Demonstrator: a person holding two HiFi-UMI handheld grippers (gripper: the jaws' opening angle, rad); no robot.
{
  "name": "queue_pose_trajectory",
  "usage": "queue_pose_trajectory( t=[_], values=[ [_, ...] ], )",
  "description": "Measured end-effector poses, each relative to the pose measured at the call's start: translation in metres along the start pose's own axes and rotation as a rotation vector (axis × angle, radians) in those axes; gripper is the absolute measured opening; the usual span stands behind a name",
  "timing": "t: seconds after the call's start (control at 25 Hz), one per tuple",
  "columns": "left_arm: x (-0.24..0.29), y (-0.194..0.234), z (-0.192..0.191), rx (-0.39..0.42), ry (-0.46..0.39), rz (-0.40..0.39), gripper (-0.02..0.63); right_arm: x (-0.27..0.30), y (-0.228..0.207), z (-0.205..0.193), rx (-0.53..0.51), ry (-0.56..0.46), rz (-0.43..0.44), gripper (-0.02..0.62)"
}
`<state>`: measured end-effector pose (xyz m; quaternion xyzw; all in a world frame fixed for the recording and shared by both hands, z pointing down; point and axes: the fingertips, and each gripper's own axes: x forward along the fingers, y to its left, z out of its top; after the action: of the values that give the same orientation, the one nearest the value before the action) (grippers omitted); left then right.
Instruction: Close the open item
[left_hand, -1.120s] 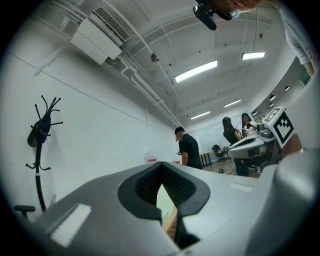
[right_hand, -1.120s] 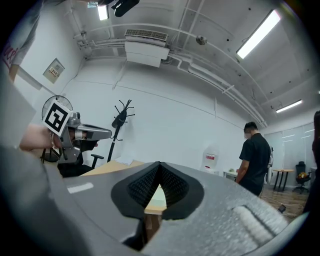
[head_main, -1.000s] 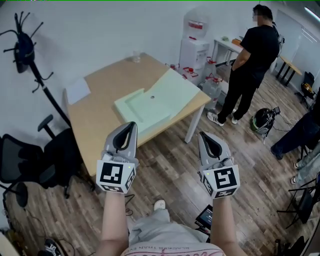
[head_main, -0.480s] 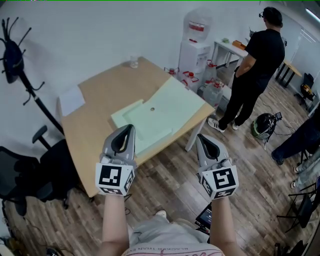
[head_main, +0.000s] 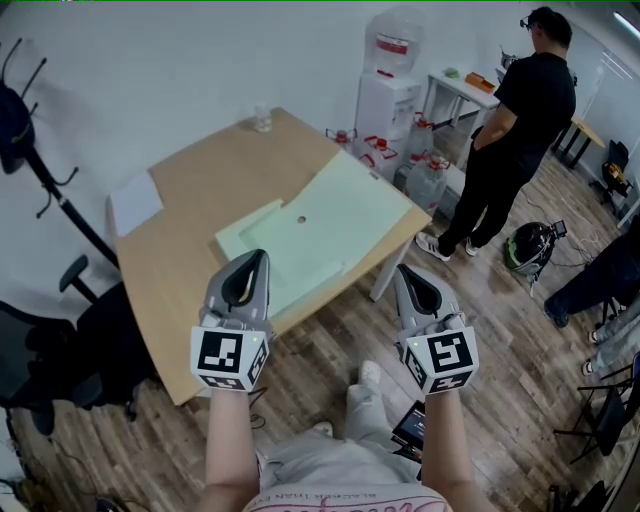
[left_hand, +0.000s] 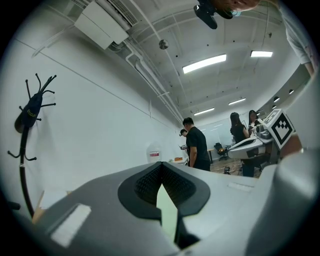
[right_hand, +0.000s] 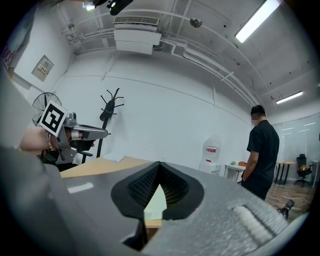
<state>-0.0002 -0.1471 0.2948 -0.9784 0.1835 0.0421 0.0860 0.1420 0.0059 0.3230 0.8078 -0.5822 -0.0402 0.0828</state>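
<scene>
Since a second ago the table (head_main: 190, 205) has slid nearer to both grippers, and a foot of the person is now stepped forward below them. The left gripper (head_main: 260, 255) has its jaws together with nothing between them, and the right gripper (head_main: 404, 269) is the same: its tips meet and it is empty.

Just ahead of the left gripper, and ahead and to the left of the right one, lies the green item (head_main: 325, 215). It is open on the table, and its wide flap is spread flat and reaches over the table edge. No gripper touches it, so I judge that the closing is not yet begun: the approach, the grasp of the flap and the folding over are all left.

Only the head view shows the whole open item. Each gripper view shows only a pale green sliver behind the joined tips, but also the other gripper at the side, the ceiling lamps and the coat stand (left_hand: 30, 112).
</scene>
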Motion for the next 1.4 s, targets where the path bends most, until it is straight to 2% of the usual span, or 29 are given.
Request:
queue_pose_trajectory(
  t=[0.4,0.84,1.4],
  values=[
    [0.047,0.000,-0.016,-0.005,0.027,0.057,0.011,0.041,-0.050,-0.013,0.016,-0.008,0.025,0.002],
    [0.129,-0.002,-0.028,-0.001,0.064,0.130,0.011,0.108,-0.131,-0.028,0.041,-0.006,0.083,0.002],
    [0.216,0.005,-0.054,-0.007,0.123,0.253,0.012,0.203,-0.216,-0.062,0.059,0.048,0.195,0.002]
  ],
)
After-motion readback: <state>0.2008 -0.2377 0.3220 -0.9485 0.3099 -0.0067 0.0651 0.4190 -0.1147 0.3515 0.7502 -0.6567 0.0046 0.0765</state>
